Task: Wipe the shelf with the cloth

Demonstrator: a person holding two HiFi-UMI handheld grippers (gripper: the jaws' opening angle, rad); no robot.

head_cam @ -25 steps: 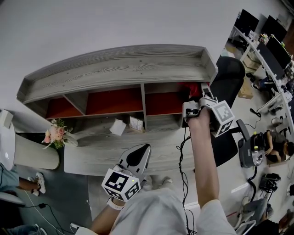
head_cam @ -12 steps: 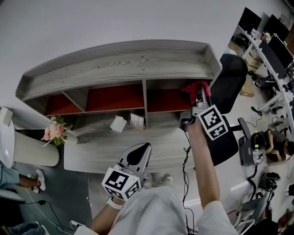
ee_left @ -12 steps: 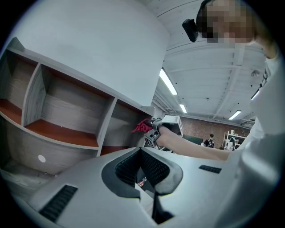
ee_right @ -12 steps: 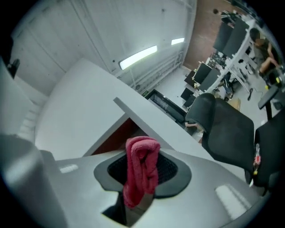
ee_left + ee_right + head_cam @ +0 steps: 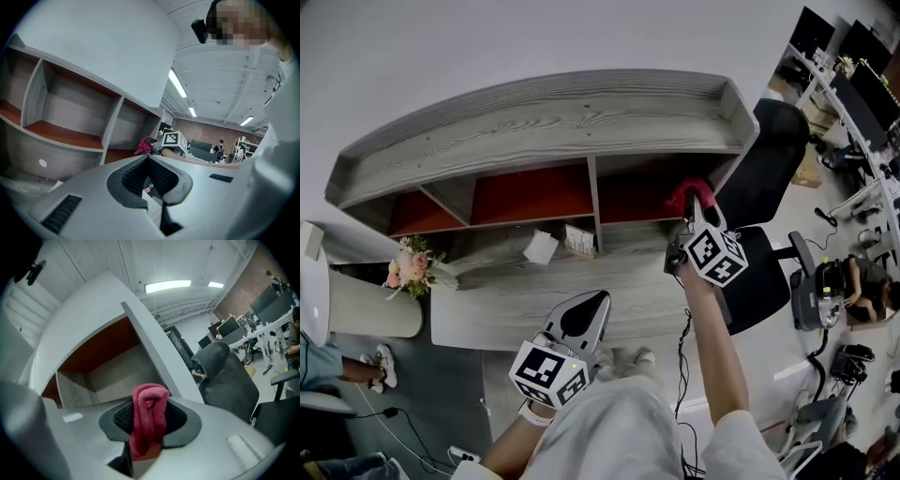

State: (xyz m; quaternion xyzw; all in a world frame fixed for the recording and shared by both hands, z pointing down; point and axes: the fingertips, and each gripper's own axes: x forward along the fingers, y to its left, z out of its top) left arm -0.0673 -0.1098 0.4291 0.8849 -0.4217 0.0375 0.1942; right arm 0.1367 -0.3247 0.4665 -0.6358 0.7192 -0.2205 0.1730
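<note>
Its own view showed the right gripper [image 5: 149,427] clamped on the red cloth [image 5: 150,411], before the shelf's [image 5: 544,131] rightmost compartment, two o'clock in the head view. The left gripper [image 5: 151,177], near six, had its jaws together, empty.

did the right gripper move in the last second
Yes. The right gripper, shut on the red cloth, has pulled back out of the right compartment of the shelf, away from its back wall.

Right arm reaching out, left arm low.
Right gripper [image 5: 701,214] at 2 o'clock, arm stretched forward, jaws clamped on a red cloth [image 5: 687,191]; left gripper [image 5: 598,300] at 6 o'clock near the body, jaws together, empty.
</note>
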